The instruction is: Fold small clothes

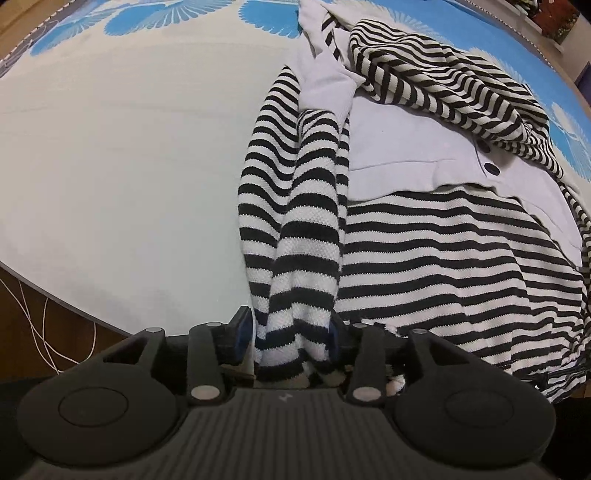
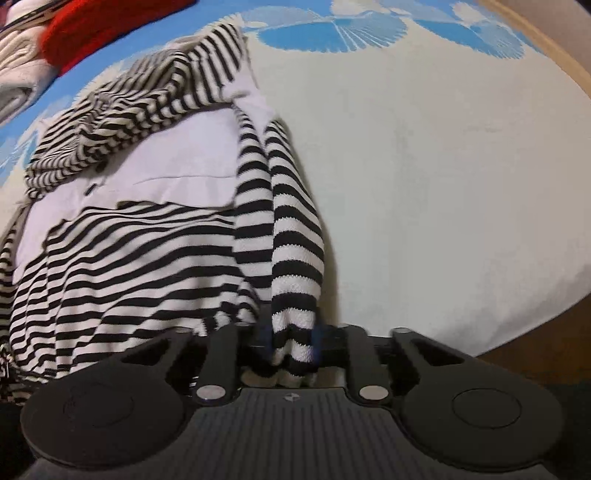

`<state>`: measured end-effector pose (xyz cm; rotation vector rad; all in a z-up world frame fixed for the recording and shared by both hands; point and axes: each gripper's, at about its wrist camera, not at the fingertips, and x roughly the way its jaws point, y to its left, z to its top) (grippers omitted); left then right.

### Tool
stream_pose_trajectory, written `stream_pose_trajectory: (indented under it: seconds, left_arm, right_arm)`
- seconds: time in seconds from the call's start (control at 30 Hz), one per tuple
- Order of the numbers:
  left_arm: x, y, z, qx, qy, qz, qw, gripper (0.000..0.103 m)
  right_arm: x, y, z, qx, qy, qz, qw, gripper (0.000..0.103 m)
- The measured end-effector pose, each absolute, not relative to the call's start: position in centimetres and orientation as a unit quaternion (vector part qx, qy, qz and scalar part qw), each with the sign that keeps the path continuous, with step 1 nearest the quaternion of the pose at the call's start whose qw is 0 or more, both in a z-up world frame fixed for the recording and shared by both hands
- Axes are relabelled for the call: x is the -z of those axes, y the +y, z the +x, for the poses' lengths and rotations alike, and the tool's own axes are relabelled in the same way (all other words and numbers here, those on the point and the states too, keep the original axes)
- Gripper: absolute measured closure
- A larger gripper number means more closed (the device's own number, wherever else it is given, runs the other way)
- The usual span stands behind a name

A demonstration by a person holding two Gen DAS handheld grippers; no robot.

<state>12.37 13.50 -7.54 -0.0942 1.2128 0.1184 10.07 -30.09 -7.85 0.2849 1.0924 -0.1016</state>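
Observation:
A black-and-white striped garment [image 1: 443, 258] with a pale lilac panel [image 1: 406, 147] and dark buttons lies on a pale table cover [image 1: 129, 166]. My left gripper [image 1: 291, 332] is shut on a bunched striped edge at the garment's near left side, and the fabric rises into the jaws. In the right wrist view the same garment [image 2: 129, 258] spreads to the left. My right gripper [image 2: 293, 339] is shut on a bunched striped edge at the garment's near right side. A striped part is folded over the far end [image 2: 129, 110].
The table cover has a blue fan-pattern border [image 1: 147, 14] along the far side. A red cloth [image 2: 110, 22] and pale folded cloths [image 2: 18, 74] lie at the far left of the right view. White cables [image 1: 37, 314] hang below the table edge at left.

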Motion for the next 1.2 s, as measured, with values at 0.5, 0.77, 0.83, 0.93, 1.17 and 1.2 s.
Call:
stream_pose_trajectory:
  seconds: [0.5,0.77,0.83,0.93,1.17,1.2]
  left_arm:
    - [7.23,13.83,12.19,-0.061,0.564,-0.038,0.823,0.047]
    - [7.51,13.89,12.16,-0.062,0.569,-0.034,0.819,0.044]
    - [7.6,13.81,12.16,-0.062,0.569,-0.03,0.819,0.044]
    - [7.61,13.77,12.13,-0.061,0.569,-0.027,0.82,0.044]
    - [7.64,13.67,12.13,-0.06,0.567,-0.023,0.821,0.045]
    - [7.65,13.62,12.12,-0.06,0.567,-0.021,0.821,0.045]
  right_arm:
    - [7.68,-29.91,9.87,0.049,0.52,0.12,0.844,0.078]
    - [8.1,-29.85,9.84,0.051,0.535,0.118,0.835,0.068]
    - [8.1,-29.79,9.82,0.05,0.536,0.114,0.835,0.068]
    - [8.09,-29.73,9.92,0.049,0.537,0.112,0.835,0.067]
    - [8.08,-29.62,9.9,0.048,0.537,0.108,0.835,0.068]
    - [8.07,-29.61,9.93,0.047,0.536,0.106,0.836,0.068]
